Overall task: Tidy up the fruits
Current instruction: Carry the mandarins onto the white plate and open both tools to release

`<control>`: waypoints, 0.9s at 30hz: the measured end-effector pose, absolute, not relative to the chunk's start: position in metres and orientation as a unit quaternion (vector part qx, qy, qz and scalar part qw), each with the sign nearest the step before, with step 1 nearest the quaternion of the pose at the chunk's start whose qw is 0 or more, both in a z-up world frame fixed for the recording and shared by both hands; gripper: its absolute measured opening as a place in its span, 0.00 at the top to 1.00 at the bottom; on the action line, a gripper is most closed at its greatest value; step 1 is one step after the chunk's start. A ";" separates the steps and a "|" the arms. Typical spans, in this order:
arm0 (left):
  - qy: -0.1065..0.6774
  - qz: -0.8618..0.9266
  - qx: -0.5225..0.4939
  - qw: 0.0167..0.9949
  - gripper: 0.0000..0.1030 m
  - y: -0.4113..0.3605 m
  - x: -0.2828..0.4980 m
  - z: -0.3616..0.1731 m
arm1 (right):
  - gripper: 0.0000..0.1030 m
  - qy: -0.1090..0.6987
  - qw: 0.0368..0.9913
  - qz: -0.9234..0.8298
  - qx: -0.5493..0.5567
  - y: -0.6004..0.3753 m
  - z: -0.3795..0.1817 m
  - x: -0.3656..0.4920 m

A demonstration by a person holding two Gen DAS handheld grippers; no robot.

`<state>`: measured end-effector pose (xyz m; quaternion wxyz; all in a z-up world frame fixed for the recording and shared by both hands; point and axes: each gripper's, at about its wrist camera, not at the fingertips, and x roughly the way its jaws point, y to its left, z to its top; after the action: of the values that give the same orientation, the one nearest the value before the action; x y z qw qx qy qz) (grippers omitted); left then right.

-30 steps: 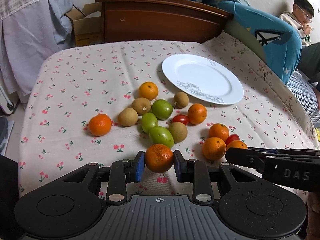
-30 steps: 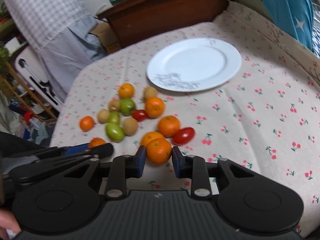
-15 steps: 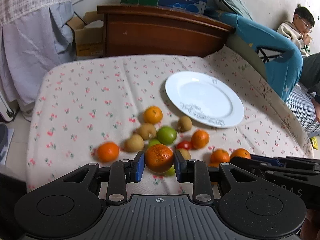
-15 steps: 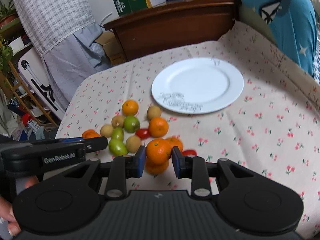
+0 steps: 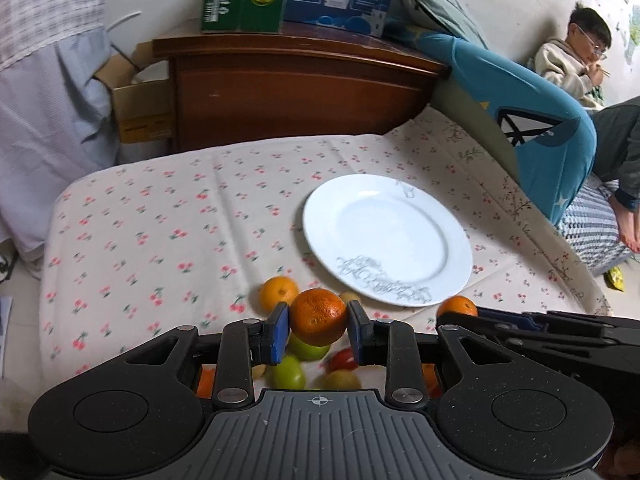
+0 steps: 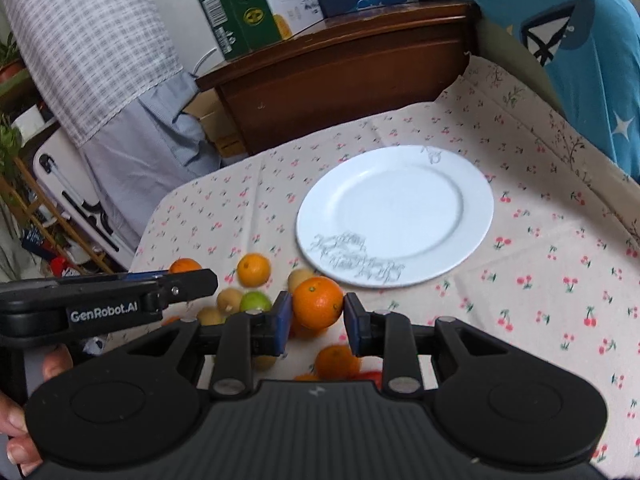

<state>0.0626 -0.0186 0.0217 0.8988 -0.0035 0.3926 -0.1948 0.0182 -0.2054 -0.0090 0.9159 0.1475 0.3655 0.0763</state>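
Two handheld grippers each carried a mandarin orange toward an empty white plate [image 5: 452, 216] on a cherry-print tablecloth [image 5: 160, 220]. The left gripper [image 5: 318, 326] was clenched on one mandarin [image 5: 318, 316], its blue pads pressed to either side of the fruit, which hung clear of the cloth just short of the plate's near rim. The right gripper [image 6: 314, 314] gripped a second mandarin [image 6: 319, 302] in the same way, likewise lifted and near the plate's decorated edge. The step in hand appeared to be the carry from the pile to the plate; the next move would call for bringing each fruit over the dish, lowering it onto the plate and loosening the pads gently, since round fruit on a smooth plate seemed likely to roll. The remaining fruit lay below and behind the fingers: another mandarin on the cloth [image 5: 278, 292], green jujubes [image 5: 288, 372], brown longan-like fruits [image 6: 228, 300] and a red cherry tomato [image 5: 342, 360], blurred in both views. A second earlier both grippers had sat low among the pile with the plate farther off; since then they had risen and advanced, and the plate loomed larger. A person [image 5: 576, 64] sat on the bedding at the far right.
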 end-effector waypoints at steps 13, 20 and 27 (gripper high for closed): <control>0.406 -0.244 0.028 0.880 0.73 -0.054 0.107 0.008 | 0.73 0.363 0.906 0.008 0.219 -0.244 -0.021 0.052; 0.415 -0.249 0.027 0.875 0.73 -0.072 0.130 -0.007 | 0.73 0.380 0.898 -0.008 0.223 -0.248 -0.036 0.068; 0.431 -0.244 0.020 0.868 0.72 -0.085 0.149 -0.022 | 0.70 0.380 0.891 -0.029 0.246 -0.254 -0.043 0.077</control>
<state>0.1489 -0.0849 -0.0224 0.8685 0.0201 0.4308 -0.2443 0.0771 -0.2535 -0.0433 0.8911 0.2458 0.3804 -0.0289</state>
